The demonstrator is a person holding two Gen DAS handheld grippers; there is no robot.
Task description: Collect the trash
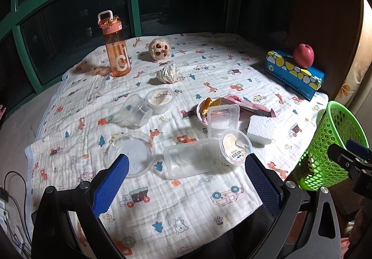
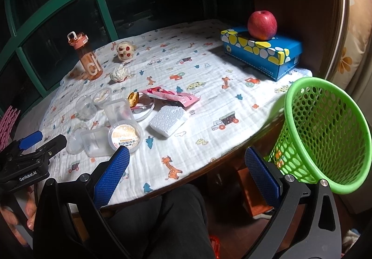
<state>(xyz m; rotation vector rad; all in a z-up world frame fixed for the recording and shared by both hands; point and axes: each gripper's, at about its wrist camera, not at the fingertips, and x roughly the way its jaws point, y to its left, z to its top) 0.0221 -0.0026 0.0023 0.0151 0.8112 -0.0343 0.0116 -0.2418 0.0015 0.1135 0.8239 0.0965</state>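
Note:
Trash lies on a patterned cloth: a clear rectangular tray, a round lid, two labelled cups, a clear cup, another tray, a foam block, a pink wrapper and crumpled paper. My left gripper is open, empty, above the clear tray. My right gripper is open, empty, over the table's front edge, left of the green basket. The foam block and pink wrapper also show in the right wrist view.
An orange bottle and a small toy stand at the back left. A blue box with an apple sits at the back right. The green basket hangs off the table's right edge. Cables lie at far left.

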